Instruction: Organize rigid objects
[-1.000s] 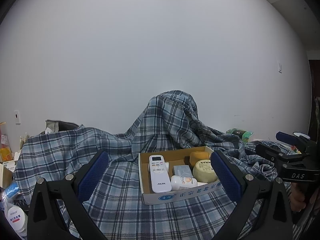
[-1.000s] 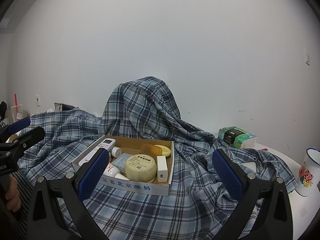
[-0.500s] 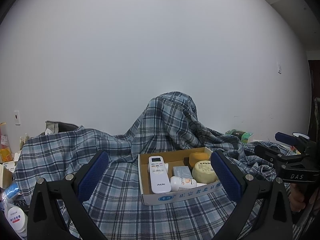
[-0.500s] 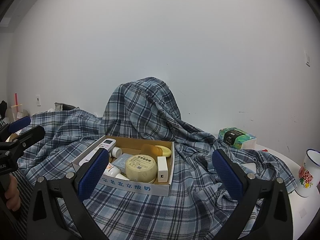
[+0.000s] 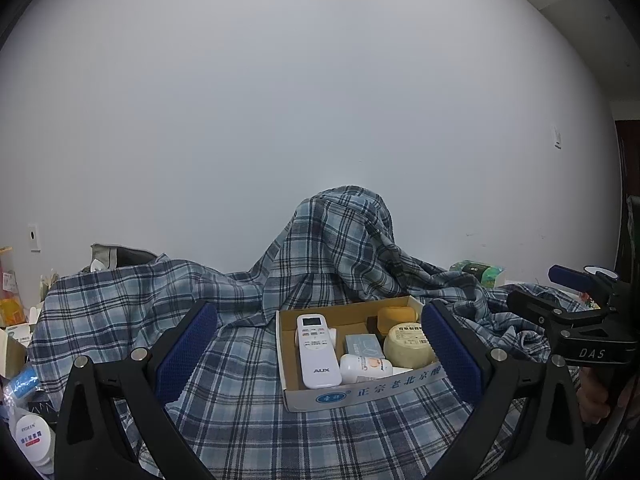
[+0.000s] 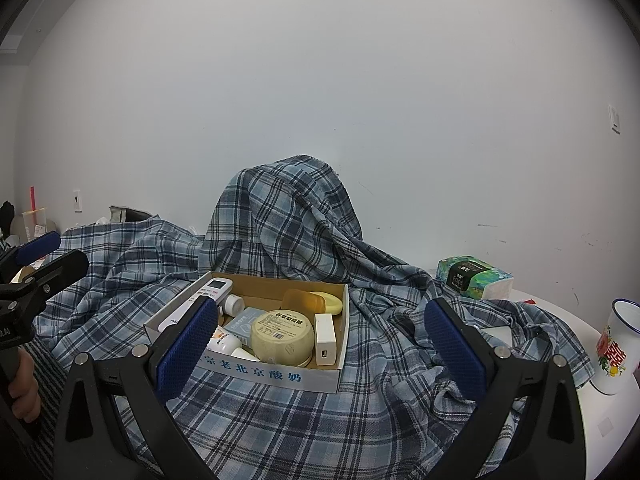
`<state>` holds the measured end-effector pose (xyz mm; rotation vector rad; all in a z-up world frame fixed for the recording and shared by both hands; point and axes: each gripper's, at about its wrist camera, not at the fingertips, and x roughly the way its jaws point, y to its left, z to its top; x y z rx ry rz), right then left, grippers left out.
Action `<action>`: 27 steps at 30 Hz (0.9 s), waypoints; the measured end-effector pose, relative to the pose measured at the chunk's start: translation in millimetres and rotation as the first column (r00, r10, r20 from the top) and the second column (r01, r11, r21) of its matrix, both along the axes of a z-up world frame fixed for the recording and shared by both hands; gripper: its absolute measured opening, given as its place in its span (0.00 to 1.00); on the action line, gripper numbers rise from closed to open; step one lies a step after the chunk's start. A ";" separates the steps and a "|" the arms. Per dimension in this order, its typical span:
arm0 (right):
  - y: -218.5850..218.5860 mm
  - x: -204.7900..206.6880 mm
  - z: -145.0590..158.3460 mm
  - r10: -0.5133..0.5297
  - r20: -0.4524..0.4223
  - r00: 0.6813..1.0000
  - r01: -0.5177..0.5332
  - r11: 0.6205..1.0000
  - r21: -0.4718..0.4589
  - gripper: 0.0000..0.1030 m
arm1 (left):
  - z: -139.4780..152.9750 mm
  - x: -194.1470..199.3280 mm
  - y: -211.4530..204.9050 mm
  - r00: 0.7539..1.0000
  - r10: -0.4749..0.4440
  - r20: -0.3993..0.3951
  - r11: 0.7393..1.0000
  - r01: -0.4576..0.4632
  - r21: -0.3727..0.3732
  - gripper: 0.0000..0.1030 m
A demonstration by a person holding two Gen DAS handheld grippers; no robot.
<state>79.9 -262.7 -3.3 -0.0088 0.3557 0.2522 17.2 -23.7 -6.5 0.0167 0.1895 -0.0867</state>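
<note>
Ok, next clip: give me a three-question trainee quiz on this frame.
1. True or false: the left tool is shut on the white remote.
2. What stands at the far right of the table, past the plaid cloth? A) enamel mug B) kettle C) lamp
3. Fill in: the round cream tin lies inside the cardboard ____.

Key:
1. False; both tools, the right tool too, are open and empty.
2. A, the enamel mug.
3. box
</note>
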 end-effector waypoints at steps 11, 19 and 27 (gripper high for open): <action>-0.4 -0.3 1.3 0.005 0.007 1.000 -0.005 1.000 -0.002 1.00 | 0.2 -0.2 0.1 1.000 0.002 0.003 1.000 -0.002 -0.002 1.00; -0.1 -0.2 1.6 0.011 0.010 1.000 -0.011 1.000 -0.003 1.00 | 0.5 -1.0 0.1 1.000 0.003 0.003 1.000 -0.003 -0.002 1.00; 0.1 -0.7 1.9 0.011 0.011 1.000 -0.011 1.000 -0.003 1.00 | 0.5 -1.0 0.0 1.000 0.002 0.004 1.000 -0.002 -0.002 1.00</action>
